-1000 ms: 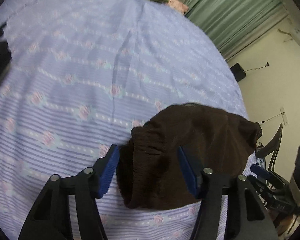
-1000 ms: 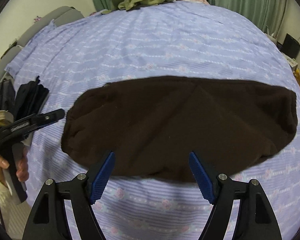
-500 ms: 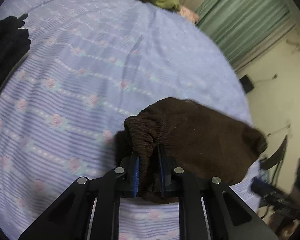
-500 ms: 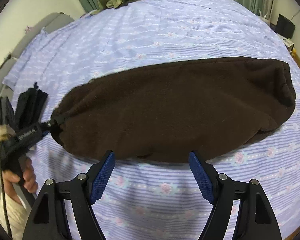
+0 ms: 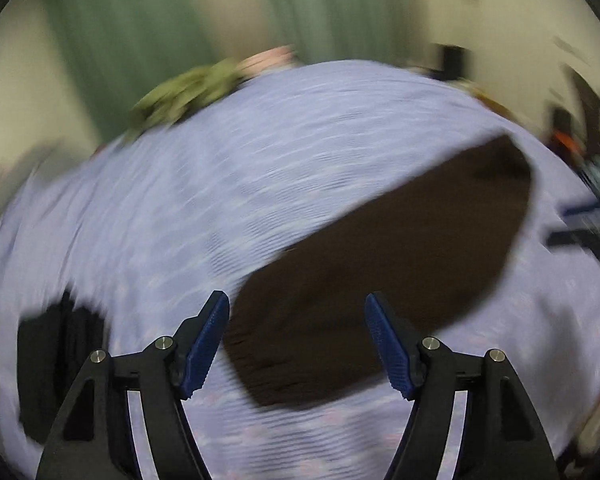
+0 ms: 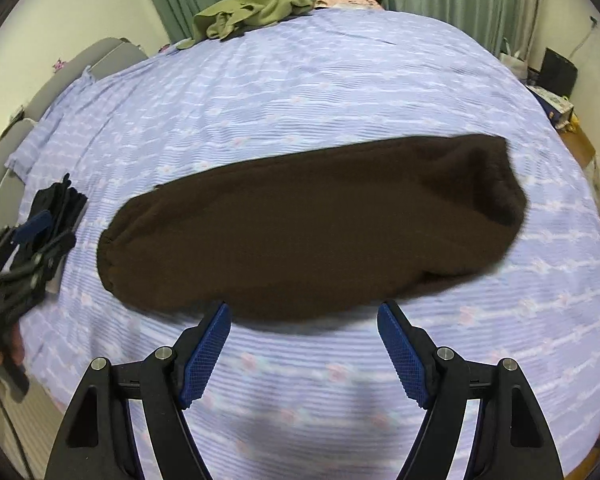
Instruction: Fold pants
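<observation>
Bed sheet (image 6: 300,92), lilac striped, fills both views. Brown pants (image 6: 312,224) folded into a long band lying flat mid-bed, elastic end at 9 o'clock; left wrist view blurred, pants (image 5: 380,264) run toward 2 o'clock. Green clothing (image 6: 252,10) at 12, black bundle (image 6: 60,204) at 9. Right gripper (image 6: 304,356) wide open, empty. Left gripper (image 5: 296,344) wide open, nothing between fingers.

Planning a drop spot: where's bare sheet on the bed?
Bare bedsheet between the brown pants and the green clothes, and a near strip between pants and right gripper. Crowded at the left edge: black garment and left gripper.
</observation>
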The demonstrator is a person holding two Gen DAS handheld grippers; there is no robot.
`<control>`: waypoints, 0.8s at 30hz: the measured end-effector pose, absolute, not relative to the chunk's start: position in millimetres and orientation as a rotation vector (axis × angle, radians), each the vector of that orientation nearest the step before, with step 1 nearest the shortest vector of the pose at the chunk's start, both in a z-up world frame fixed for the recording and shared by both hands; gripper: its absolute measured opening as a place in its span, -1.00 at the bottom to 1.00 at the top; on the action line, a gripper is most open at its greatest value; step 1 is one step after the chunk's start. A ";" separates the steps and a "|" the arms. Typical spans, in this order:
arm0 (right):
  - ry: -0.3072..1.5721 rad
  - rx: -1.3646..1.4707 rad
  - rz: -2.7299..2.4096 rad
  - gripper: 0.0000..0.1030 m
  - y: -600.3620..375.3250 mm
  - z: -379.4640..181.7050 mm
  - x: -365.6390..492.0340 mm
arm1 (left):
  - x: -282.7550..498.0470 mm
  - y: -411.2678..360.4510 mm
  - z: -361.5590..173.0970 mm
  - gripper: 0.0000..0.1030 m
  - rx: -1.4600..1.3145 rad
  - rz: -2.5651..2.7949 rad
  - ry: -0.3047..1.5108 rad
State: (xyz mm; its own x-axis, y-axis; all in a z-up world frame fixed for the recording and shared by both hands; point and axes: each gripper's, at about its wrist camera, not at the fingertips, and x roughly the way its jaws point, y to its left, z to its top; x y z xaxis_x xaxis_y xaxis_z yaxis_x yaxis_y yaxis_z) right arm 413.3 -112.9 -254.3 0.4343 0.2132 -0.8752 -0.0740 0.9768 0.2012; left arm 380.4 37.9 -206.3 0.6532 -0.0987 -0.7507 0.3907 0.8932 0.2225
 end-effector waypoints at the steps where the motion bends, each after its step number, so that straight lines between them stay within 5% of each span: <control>1: 1.113 0.149 0.173 0.49 -120.8 -255.3 410.7 | 374.9 18.5 -208.1 0.35 0.436 -0.328 0.793; 4: 1.133 0.178 0.137 0.50 -145.2 -262.7 402.3 | 354.0 -42.3 -224.5 0.32 0.613 -0.462 0.722; 11: 1.194 0.228 0.070 0.49 -181.4 -292.7 375.8 | 340.9 -134.7 -276.4 -0.18 0.860 -0.617 0.670; 16: 1.236 0.285 0.042 0.49 -203.4 -314.5 360.6 | 347.8 -158.7 -309.5 -0.25 0.960 -0.631 0.666; 21: 1.250 0.309 0.028 0.47 -217.1 -326.3 352.7 | 360.2 -166.6 -321.7 -0.69 0.990 -0.570 0.693; 24: 1.240 0.318 0.049 0.35 -219.3 -326.6 354.2 | 381.2 -153.5 -300.6 -0.70 0.838 -0.574 0.772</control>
